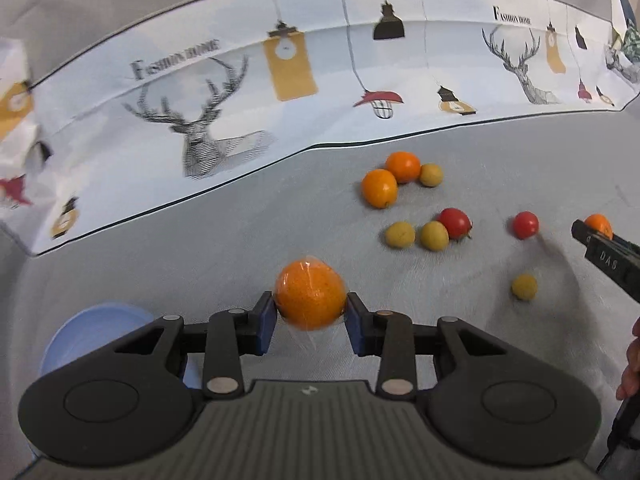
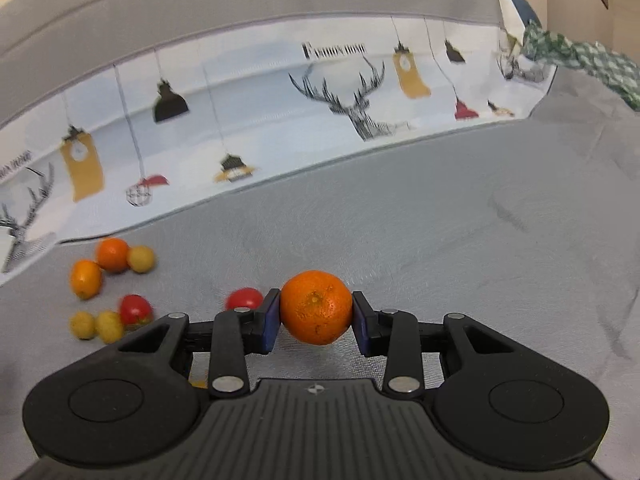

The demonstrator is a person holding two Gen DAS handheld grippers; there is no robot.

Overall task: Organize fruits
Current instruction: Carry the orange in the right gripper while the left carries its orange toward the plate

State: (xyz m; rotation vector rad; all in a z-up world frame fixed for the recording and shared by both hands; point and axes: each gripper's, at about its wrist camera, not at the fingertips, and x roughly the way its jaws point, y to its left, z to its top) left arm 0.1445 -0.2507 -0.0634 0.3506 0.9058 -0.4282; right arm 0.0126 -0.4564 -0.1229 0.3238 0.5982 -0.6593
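Note:
My left gripper (image 1: 311, 312) is shut on a plastic-wrapped orange (image 1: 310, 294) held above the grey cloth. My right gripper (image 2: 316, 316) is shut on a bare mandarin (image 2: 316, 306); its tip and that fruit also show in the left wrist view (image 1: 598, 225) at the far right. On the cloth lie two oranges (image 1: 379, 188) (image 1: 403, 166), two red tomatoes (image 1: 455, 222) (image 1: 525, 224) and several small yellow-green fruits (image 1: 400, 234). The same pile shows at the left of the right wrist view (image 2: 113, 254).
A light blue bowl (image 1: 88, 332) stands at the lower left, partly behind my left gripper. A white printed cloth with deer and lamps (image 1: 200, 120) runs along the back. A green checked cloth (image 2: 580, 56) lies at the far right.

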